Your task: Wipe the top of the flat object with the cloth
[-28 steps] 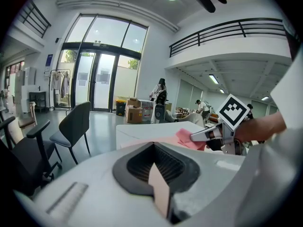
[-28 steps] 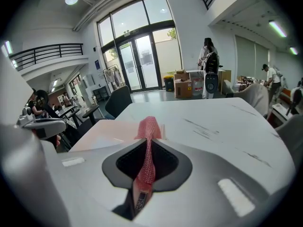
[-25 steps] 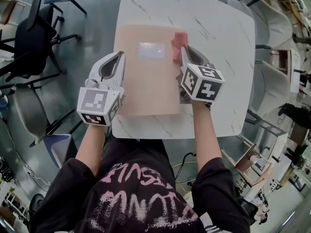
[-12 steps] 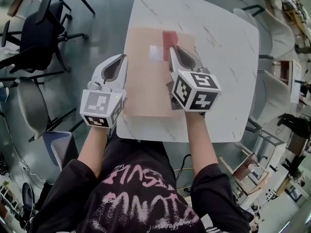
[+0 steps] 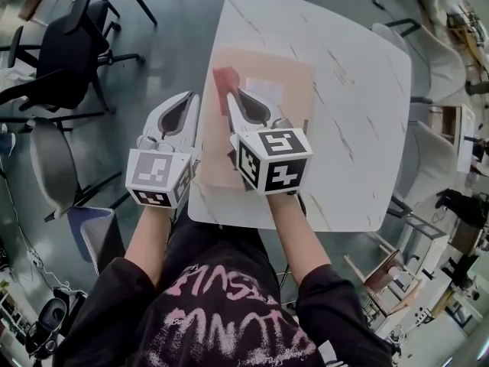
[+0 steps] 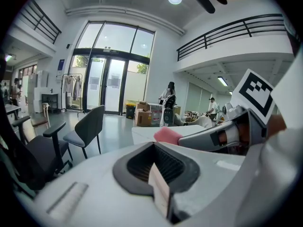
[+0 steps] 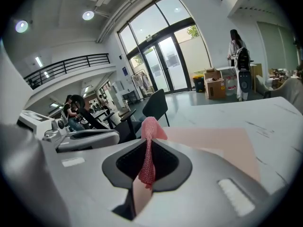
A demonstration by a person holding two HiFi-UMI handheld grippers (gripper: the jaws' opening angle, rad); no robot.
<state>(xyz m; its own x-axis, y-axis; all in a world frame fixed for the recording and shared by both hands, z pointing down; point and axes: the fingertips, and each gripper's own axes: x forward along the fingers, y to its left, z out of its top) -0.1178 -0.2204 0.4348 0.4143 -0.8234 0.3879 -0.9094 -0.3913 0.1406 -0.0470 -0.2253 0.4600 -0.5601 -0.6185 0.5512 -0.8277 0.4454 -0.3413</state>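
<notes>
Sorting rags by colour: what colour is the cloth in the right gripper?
Pinkish red cloth with a fine mesh weave, clearest in the right gripper view.

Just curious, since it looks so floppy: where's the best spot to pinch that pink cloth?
Probably by a bunched edge, coming from the person's side, as the right gripper does. The cloth is soft, so gathered folds fill its closed jaws, and the free end pokes out ahead over the flat pink board for wiping.

the table (image 5: 359, 128) lies bare right of the flat object (image 5: 294, 71), whose left edge the left tool (image 5: 186, 98) clamps and blocks.
</notes>
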